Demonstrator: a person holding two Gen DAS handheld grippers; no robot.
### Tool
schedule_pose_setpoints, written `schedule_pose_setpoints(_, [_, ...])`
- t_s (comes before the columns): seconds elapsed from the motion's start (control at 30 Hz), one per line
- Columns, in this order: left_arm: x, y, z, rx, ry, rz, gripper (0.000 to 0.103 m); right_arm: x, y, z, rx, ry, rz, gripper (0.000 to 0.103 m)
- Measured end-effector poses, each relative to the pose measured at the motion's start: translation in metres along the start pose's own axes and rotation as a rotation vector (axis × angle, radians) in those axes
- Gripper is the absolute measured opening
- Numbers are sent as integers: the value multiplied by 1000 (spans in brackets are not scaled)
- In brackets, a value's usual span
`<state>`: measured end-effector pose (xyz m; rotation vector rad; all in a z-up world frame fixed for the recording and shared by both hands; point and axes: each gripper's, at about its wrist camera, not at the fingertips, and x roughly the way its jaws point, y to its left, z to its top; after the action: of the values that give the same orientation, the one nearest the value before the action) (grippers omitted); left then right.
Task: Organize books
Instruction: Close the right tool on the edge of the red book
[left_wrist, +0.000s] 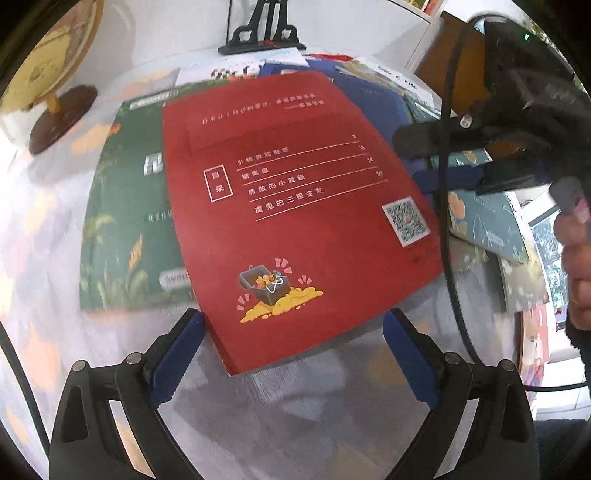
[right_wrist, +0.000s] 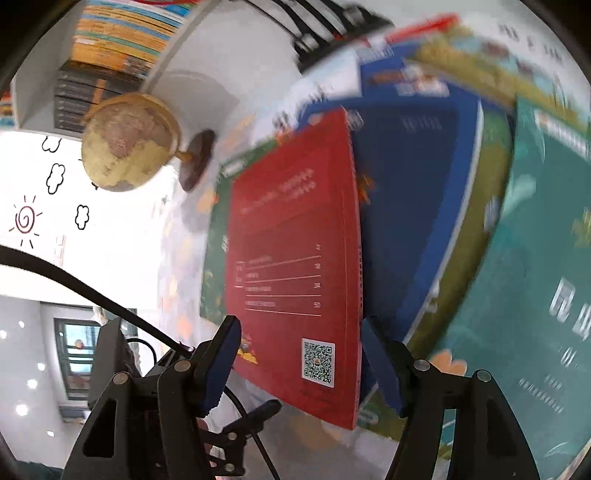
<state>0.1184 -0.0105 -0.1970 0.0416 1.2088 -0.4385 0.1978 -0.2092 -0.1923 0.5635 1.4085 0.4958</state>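
Left hand-held gripper (left_wrist: 293, 363) spread wide, empty, over red book (left_wrist: 295, 206); right hand-held gripper (right_wrist: 301, 367) open astride that book's edge, pads clear.

Left gripper (left_wrist: 293, 350): black frame, blue ribbed pads, silver screws. Right gripper (right_wrist: 299, 363) same build. Black cable (left_wrist: 445, 206) loops past.

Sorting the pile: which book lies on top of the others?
The red book with the QR code; it overlaps the green leafy book and the dark blue book.
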Motion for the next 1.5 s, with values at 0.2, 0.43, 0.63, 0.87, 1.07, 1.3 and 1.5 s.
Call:
schedule_pose_setpoints(0.2, [-1,-5,-8,20,19,39,96,-1,10,-14,-45,14,36,67])
schedule_pose_setpoints(0.43, [-2,-28,-19,96,45,37,96,6,8,-56,-51,139,101,63])
schedule_pose_setpoints(0.63, [-5,-24,-16,95,23,120,96,-10,11,-87,-123,53,-86,62])
schedule_pose_setpoints(0.87, [-5,-19,-11,113,16,95,95,3,2,-72,-153,59,-168,61])
schedule_pose_setpoints(1.07, [-1,-36,-27,172,35,92,95,5,9,-83,-164,78,-97,59])
schedule_pose_setpoints(1.3, [-16,-22,-30,117,-24,168,95,17,-21,-73,-21,108,18,43])
schedule_pose_setpoints(1.5, [-9,3,-29,44,-2,135,95,16,-16,-77,-55,103,-17,39])
